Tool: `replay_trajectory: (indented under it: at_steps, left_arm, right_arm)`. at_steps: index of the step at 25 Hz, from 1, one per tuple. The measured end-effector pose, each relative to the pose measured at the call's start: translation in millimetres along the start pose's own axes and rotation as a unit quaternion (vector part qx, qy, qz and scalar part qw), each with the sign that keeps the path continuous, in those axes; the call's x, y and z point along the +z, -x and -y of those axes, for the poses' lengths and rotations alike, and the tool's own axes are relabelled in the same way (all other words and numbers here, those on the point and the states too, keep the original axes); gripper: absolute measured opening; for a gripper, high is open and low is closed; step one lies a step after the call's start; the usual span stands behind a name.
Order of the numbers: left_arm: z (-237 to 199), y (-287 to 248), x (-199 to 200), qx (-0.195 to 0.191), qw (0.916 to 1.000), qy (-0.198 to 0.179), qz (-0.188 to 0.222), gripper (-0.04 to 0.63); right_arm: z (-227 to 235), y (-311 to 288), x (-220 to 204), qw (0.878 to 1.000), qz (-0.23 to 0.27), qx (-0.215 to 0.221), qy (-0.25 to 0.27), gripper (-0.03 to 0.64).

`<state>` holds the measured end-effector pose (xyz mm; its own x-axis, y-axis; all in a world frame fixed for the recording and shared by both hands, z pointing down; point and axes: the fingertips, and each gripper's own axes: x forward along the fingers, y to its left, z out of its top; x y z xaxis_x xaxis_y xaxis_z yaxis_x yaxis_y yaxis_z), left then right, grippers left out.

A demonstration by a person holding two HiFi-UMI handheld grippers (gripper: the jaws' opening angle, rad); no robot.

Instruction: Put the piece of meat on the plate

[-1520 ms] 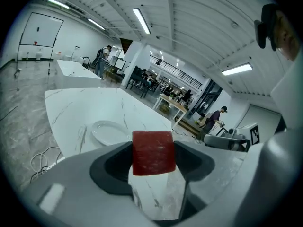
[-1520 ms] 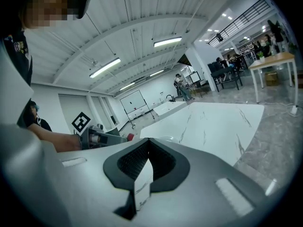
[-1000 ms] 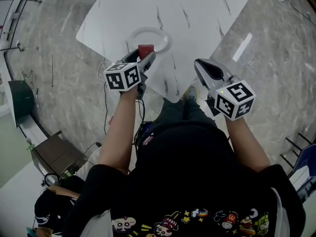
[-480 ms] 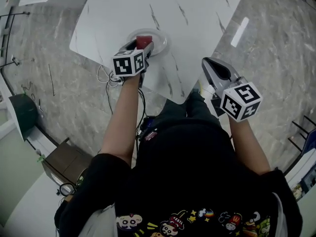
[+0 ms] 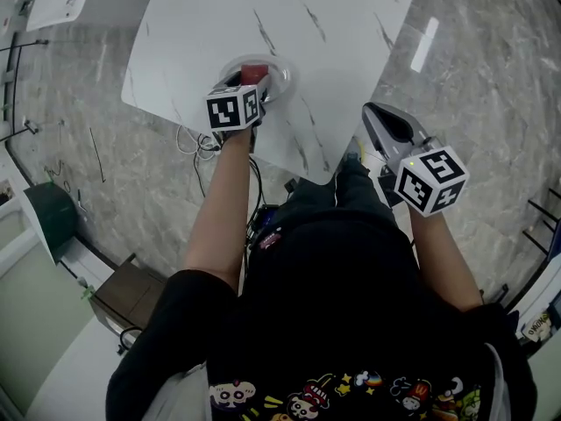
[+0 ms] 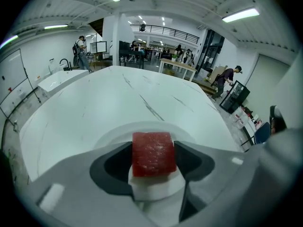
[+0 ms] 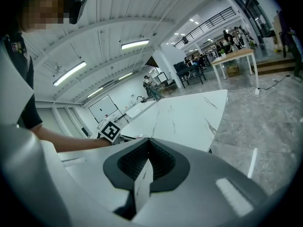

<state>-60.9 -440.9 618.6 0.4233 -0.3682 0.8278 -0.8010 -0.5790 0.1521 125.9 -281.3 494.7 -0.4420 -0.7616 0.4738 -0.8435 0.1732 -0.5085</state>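
Over the near corner of the white marble table [image 5: 307,24], the left gripper [image 5: 250,84] has its jaws closed against both sides of the red piece of meat [image 5: 255,74], right above the clear plate [image 5: 282,74]. The gripper covers much of the plate from above, and the meat's underside is hidden, so I cannot tell whether it touches the plate. The right gripper [image 5: 372,114] hangs off the table's edge with its jaws pressed together and nothing between them. That makes one piece of meat, one plate and two grippers.
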Motion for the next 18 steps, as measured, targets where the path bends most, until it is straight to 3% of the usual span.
replay_trajectory:
  at_steps: [18]
  left_arm:
    - [-0.5,3.6,-0.5,-0.004,0.9996,0.009,0.026,0.394]
  right_arm:
    - [-8.0,1.9,-2.9,1.000,-0.005,-0.003,0.012,0.026]
